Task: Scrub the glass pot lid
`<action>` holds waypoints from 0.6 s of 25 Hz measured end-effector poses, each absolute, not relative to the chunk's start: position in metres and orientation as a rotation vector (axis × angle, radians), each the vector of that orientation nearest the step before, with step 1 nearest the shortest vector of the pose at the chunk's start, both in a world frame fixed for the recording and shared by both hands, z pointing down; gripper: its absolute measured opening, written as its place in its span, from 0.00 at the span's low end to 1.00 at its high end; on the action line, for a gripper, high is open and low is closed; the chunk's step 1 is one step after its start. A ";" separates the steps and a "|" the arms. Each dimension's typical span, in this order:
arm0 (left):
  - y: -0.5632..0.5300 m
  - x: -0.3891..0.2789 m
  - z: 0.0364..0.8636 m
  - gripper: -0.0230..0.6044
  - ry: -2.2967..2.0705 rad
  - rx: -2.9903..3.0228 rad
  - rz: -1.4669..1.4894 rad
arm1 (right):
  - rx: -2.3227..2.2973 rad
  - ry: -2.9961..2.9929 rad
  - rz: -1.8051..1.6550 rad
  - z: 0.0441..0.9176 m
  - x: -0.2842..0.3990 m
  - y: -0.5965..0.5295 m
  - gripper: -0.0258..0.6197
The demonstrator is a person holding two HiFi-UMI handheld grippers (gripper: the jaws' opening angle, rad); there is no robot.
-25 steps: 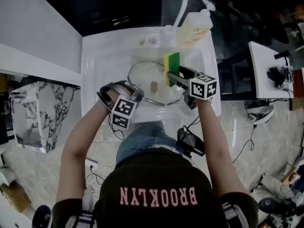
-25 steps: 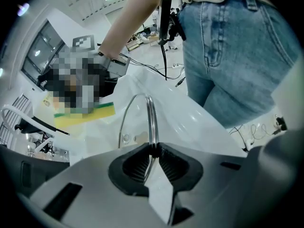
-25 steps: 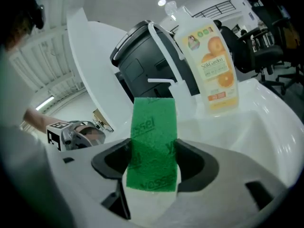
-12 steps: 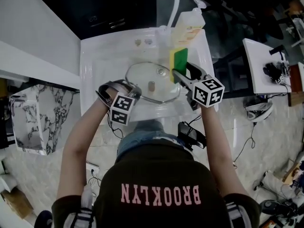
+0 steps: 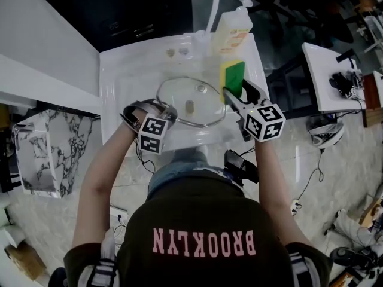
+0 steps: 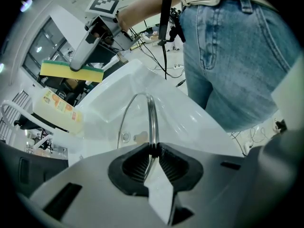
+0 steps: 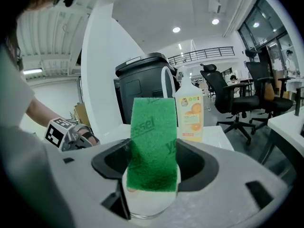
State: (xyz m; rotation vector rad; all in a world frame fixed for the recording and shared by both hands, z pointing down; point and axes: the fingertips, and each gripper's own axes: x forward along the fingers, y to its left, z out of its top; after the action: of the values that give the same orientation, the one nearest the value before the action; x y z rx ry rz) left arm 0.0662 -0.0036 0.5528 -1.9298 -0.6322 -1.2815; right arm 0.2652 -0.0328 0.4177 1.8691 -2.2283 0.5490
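The glass pot lid (image 5: 188,100) lies tilted over the white sink (image 5: 125,70), with its knob (image 5: 190,106) near the middle. My left gripper (image 5: 164,113) is shut on the lid's metal rim (image 6: 152,122) at the near left. My right gripper (image 5: 234,94) is shut on a sponge (image 5: 233,76) with a green pad and a yellow side, held at the lid's right edge. In the right gripper view the sponge (image 7: 153,144) stands up between the jaws. In the left gripper view the sponge (image 6: 71,71) hangs above the basin.
A soap bottle (image 5: 232,26) with an orange label stands at the sink's back right beside the white tap (image 5: 210,5). A marble-patterned box (image 5: 42,151) sits on the floor at the left. A white table (image 5: 332,76) and cables are on the right.
My right gripper has carried the sponge from over the lid's right part out toward the lid's right edge. The left gripper keeps its hold on the rim.
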 end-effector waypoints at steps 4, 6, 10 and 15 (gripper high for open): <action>-0.003 0.066 0.553 0.12 -0.634 -1.931 -1.279 | 1.882 -2.207 0.516 0.418 0.263 -0.029 0.47; -0.003 0.066 0.553 0.12 -0.633 -1.936 -1.280 | 1.877 -2.208 0.504 0.417 0.260 -0.028 0.47; -0.002 0.066 0.552 0.12 -0.634 -1.942 -1.282 | 1.880 -2.203 0.487 0.414 0.260 -0.026 0.47; -0.002 0.066 0.553 0.12 -0.640 -1.954 -1.295 | 1.879 -2.199 0.474 0.413 0.258 -0.025 0.47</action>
State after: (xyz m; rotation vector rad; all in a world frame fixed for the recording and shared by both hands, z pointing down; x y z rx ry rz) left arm 0.0662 -0.0025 0.5525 -1.9541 -0.6399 -1.2948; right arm 0.2584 -0.0254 0.4133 1.8790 -2.1991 0.4739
